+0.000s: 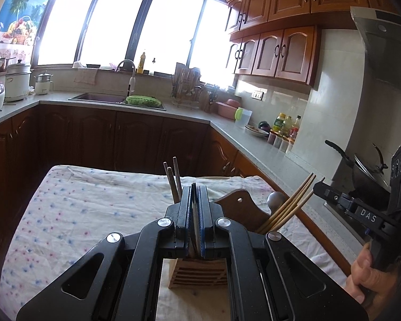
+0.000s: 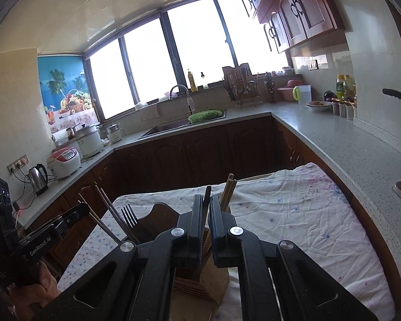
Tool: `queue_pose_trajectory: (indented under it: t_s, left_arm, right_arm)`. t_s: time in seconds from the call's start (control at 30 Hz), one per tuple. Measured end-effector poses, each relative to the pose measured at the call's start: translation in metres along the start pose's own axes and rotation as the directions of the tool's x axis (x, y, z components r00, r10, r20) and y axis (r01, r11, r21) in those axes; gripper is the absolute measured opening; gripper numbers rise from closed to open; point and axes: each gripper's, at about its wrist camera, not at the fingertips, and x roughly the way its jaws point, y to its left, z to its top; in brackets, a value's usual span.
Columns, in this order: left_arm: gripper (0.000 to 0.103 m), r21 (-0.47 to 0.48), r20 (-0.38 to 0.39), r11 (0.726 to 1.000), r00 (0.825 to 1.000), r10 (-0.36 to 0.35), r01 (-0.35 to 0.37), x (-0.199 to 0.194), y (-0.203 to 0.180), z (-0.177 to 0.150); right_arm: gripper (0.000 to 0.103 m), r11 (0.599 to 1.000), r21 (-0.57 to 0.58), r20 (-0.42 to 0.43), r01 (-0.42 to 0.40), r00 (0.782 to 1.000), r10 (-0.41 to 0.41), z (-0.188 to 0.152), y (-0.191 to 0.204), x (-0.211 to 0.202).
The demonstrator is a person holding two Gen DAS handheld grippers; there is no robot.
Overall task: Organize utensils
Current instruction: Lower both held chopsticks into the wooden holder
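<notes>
A wooden utensil holder point(image 1: 197, 272) stands on the cloth-covered table point(image 1: 93, 208), right under both grippers; it also shows in the right wrist view point(image 2: 203, 278). My left gripper point(image 1: 194, 195) is shut on a thin dark utensil handle point(image 1: 193, 203) held upright over the holder. My right gripper point(image 2: 206, 200) is shut on another dark utensil handle point(image 2: 207, 199) above the holder. Wooden chopsticks point(image 1: 288, 206) lean out of the holder to the right. Two dark sticks point(image 1: 173, 179) stand behind my left fingers. A fork point(image 2: 128, 215) and more chopsticks point(image 2: 107, 214) stick up at the holder's left.
A brown wooden board point(image 1: 240, 208) stands behind the holder. Grey countertop point(image 1: 254, 149) runs along the right with bottles point(image 1: 283, 125) and a wok point(image 1: 366, 171). A sink point(image 1: 104, 97) with a green basket point(image 1: 141, 100) lies under the window. Rice cookers point(image 2: 66, 160) and a kettle point(image 2: 38, 178) sit at left.
</notes>
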Motion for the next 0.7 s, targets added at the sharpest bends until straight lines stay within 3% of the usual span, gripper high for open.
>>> queue_pose_trajectory:
  t_s: [0.57,0.7]
  left_arm:
    - [0.004,-0.014,-0.019,1.0,1.0,0.007,-0.007,0.001,0.0042,0.0016]
    - [0.008,-0.015,-0.024,1.0,1.0,0.001,-0.002,-0.0025,0.0043,0.0038]
  right_arm:
    - [0.005,1.0,0.019,-0.018,-0.007,1.0,0.007,-0.0026,0.0009,0.0014]
    - [0.01,0.999,0.04,-0.011,-0.012,1.0,0.013,-0.0028,-0.0016,-0.0035]
